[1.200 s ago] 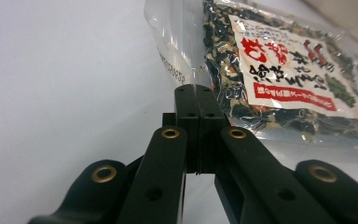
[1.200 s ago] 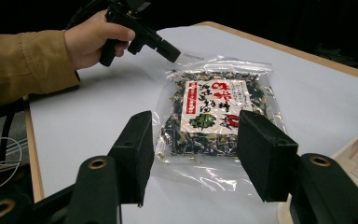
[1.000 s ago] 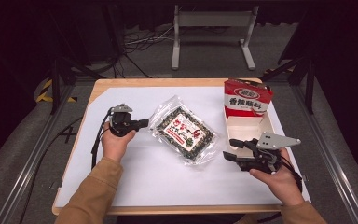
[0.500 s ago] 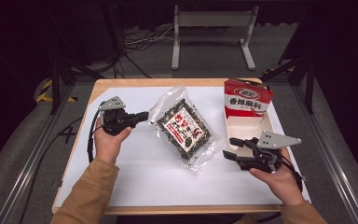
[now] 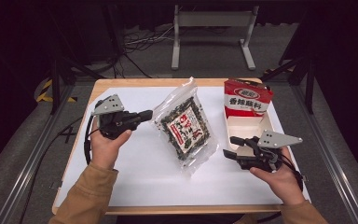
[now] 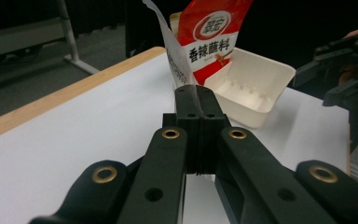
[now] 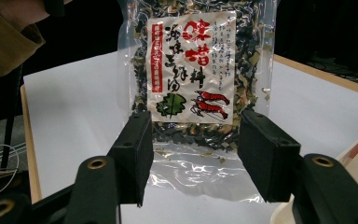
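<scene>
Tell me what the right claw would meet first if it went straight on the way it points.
Probably the clear seaweed bag: the right claw points at its lower part with jaws open, and the bag hangs from the left claw. How far apart they are is unclear.

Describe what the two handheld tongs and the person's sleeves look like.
Both tongs, left and right, are black, with flat rectangular pads on jointed arms fixed by brass-coloured rivets. Each carries a grey three-cornered plate on top and trails a black cable. The sleeves are tan.
</scene>
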Tool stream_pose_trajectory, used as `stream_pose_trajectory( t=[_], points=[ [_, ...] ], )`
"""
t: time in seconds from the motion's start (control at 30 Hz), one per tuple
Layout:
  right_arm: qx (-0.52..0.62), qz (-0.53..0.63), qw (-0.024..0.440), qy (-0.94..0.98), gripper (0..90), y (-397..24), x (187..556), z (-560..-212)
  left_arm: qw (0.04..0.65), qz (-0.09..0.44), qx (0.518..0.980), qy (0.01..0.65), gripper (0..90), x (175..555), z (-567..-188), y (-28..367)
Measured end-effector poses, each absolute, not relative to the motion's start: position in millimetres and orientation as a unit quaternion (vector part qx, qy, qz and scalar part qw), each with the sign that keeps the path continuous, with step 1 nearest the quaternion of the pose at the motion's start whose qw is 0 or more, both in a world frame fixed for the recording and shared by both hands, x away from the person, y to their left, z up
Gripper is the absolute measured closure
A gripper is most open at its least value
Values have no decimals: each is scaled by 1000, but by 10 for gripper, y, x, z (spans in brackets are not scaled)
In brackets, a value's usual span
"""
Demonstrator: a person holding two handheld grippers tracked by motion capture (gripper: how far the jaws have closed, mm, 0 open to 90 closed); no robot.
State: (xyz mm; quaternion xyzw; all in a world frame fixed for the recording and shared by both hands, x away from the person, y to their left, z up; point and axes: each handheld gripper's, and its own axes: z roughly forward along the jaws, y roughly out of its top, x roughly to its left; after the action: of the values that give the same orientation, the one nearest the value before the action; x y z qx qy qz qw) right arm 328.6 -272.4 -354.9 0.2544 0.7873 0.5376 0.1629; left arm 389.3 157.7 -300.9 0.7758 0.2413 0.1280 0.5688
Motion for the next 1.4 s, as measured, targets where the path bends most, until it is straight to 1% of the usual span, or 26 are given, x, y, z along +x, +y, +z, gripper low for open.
stream_pose_trajectory(
  t=[0.37,0.7,1.4],
  points=[
    [252,539,163,787,447,-2711,3294,-3526,590,144,770,195,900,3662,-2795,1565],
    [246,538,161,790,405,-2632,3397,-3491,601,157,767,163,900,3509,-2701,1560],
    [237,532,146,800,327,-2388,3727,-3417,606,149,767,146,900,3431,-2674,1543]
  ],
)
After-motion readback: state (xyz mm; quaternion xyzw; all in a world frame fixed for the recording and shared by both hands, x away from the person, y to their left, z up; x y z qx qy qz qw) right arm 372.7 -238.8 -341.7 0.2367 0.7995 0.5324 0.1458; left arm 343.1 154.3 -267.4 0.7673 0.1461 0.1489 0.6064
